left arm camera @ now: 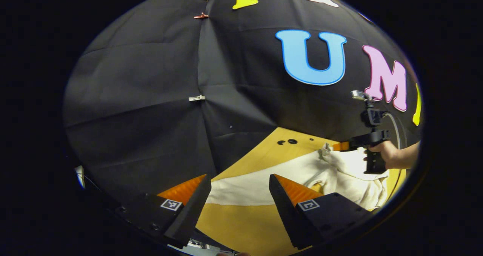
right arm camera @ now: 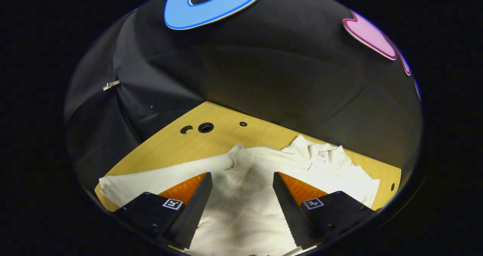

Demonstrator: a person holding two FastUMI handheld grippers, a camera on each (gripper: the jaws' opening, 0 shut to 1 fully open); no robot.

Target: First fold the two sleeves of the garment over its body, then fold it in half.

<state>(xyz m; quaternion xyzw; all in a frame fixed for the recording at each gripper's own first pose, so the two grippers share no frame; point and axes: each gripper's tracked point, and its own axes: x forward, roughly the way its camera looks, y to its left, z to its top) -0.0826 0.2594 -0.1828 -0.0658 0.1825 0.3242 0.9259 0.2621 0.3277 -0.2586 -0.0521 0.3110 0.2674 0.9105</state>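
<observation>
Both the left claw (left arm camera: 239, 195) and right claw (right arm camera: 241, 193) are open and hold nothing, and the white garment (right arm camera: 245, 195) on the surface (right arm camera: 181, 143) looks only partly folded, with the fold in half left.

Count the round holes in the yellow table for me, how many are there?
3 near the back wall on the table: a crescent-shaped one, a bigger round one beside it, and a small one farther right. The garment may hide more.
</observation>
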